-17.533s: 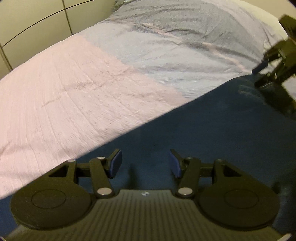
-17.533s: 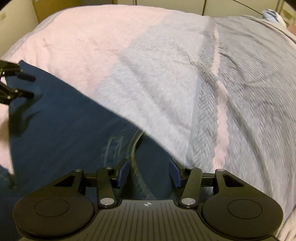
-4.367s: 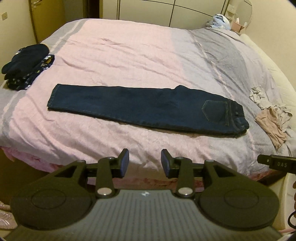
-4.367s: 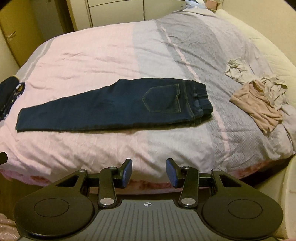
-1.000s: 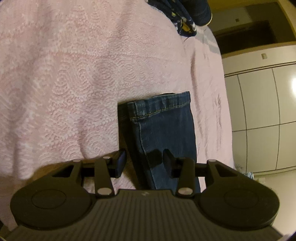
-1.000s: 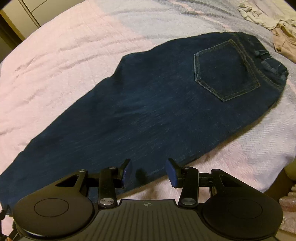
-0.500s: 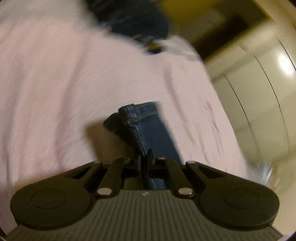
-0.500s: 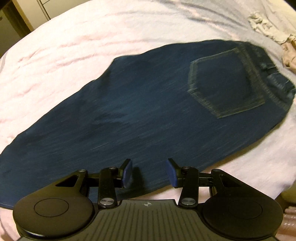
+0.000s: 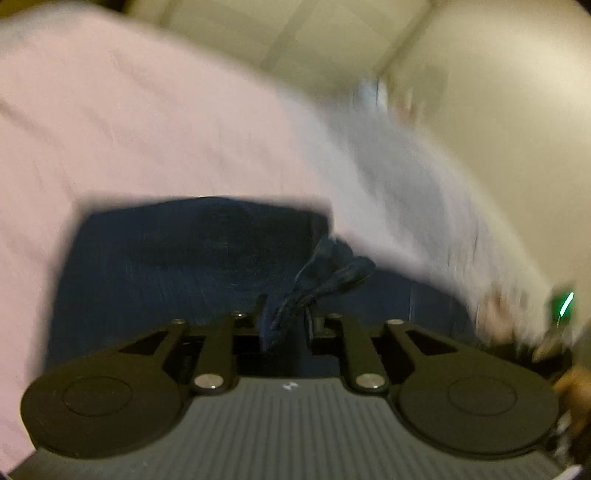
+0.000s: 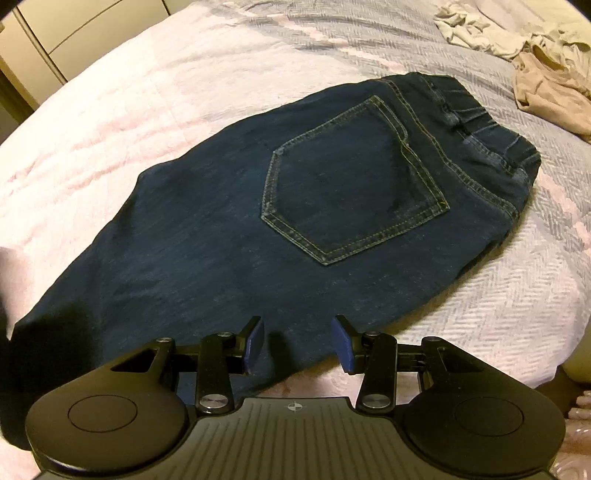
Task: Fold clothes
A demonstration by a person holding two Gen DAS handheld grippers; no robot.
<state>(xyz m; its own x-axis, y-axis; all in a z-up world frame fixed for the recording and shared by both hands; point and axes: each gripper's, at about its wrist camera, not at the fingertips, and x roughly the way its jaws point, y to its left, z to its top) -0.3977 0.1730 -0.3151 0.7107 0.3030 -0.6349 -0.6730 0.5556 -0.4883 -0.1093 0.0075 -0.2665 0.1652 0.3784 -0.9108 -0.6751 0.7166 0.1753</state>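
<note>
Spreading across both views is a wide bed covered in a quilted pink and grey bedspread point(image 10: 155, 110), with pale cabinet doors point(image 10: 74, 33) standing behind it. Dark blue denim jeans point(image 10: 295, 229) are lying flat on the bedspread, the stitched back pocket point(image 10: 354, 184) facing up and the waistband point(image 10: 480, 122) pointing toward a heap of beige and cream garments point(image 10: 535, 74) resting near the far corner. The right gripper point(image 10: 297, 345) is hovering just above the near edge of the jeans, its blue-padded fingers point(image 10: 255, 345) spread apart and gripping nothing. In the blurred left wrist view, the left gripper point(image 9: 286, 325) is pinching a bunched fold of the jeans point(image 9: 207, 258), the fabric rising crumpled from between its closed fingers while more of the denim is lying below on the bedspread point(image 9: 147, 122). Which part of the jeans it is gripping is too blurred to tell.
</note>
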